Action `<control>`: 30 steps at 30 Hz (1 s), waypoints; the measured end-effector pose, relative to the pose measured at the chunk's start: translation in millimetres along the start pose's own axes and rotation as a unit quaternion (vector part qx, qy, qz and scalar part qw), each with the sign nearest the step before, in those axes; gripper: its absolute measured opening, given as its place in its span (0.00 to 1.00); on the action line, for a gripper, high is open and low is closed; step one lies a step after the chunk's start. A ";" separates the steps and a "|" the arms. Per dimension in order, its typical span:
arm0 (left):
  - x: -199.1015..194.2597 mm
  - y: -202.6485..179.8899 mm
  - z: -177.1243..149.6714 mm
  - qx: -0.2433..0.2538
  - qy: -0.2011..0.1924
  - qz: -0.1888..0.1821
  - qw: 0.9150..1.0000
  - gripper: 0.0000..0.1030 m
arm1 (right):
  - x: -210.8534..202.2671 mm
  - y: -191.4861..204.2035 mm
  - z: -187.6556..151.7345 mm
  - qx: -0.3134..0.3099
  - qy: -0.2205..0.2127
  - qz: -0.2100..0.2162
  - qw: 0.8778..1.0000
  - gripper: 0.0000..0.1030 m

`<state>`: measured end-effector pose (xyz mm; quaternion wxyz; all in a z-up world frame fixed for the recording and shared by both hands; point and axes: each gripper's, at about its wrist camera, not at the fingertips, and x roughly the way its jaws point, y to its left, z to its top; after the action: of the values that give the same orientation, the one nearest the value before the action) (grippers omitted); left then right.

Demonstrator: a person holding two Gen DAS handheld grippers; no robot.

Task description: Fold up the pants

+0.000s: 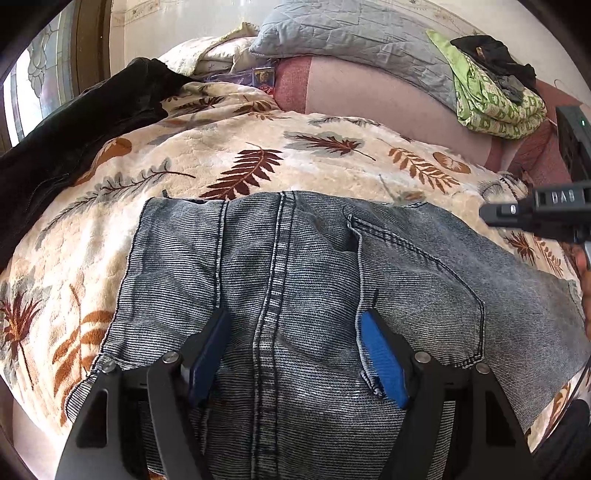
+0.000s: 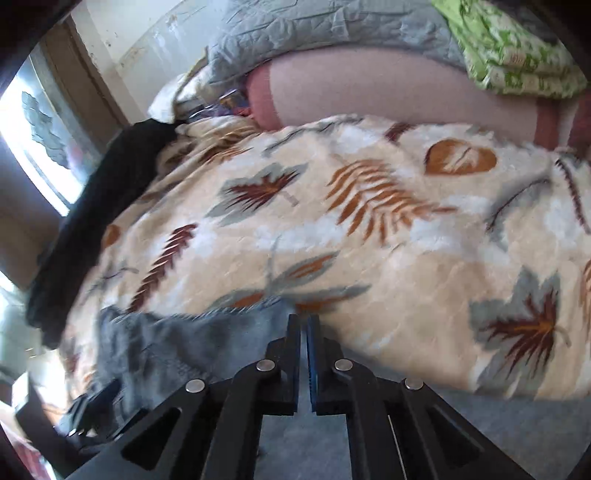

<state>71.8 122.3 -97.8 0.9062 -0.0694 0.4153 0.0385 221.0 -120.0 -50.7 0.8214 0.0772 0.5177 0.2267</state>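
A bed covered with a cream leaf-print blanket (image 1: pixel 236 147) fills both views, with a grey quilt (image 1: pixel 354 33), a green patterned cloth (image 1: pixel 495 103) and a dark garment (image 1: pixel 74 125) around its far edges. The pants (image 1: pixel 295 266), grey-blue denim, lie flat on the blanket, seat side up with a back pocket showing. The left tongs (image 1: pixel 295 354) hang spread wide just above the centre seam, holding nothing. The right tongs (image 2: pixel 304 332) are pressed together at the denim's edge; whether cloth is pinched between them I cannot tell. The pants look partly folded, and this seems a smoothing pause. The next move likely calls for gripping one edge and carrying it over evenly.
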 end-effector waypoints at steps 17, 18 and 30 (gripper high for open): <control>-5.1 -9.5 -3.9 0.031 -0.020 0.026 0.999 0.73 | -101.0 -188.2 -128.0 0.287 -0.079 0.046 0.954 0.54; -10.0 -10.5 -3.0 0.029 -0.024 0.029 0.999 0.73 | -121.3 -186.3 -134.4 0.275 -0.109 0.043 0.954 0.55; -43.2 -147.1 8.7 0.048 0.011 -0.149 0.988 0.73 | -199.2 -268.1 -270.1 0.450 -0.180 0.066 0.872 0.62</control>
<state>68.9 -22.2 -45.6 0.8996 -0.0875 0.4112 -0.1178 -11.7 -476.6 -107.3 0.7598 0.5120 0.4006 0.0052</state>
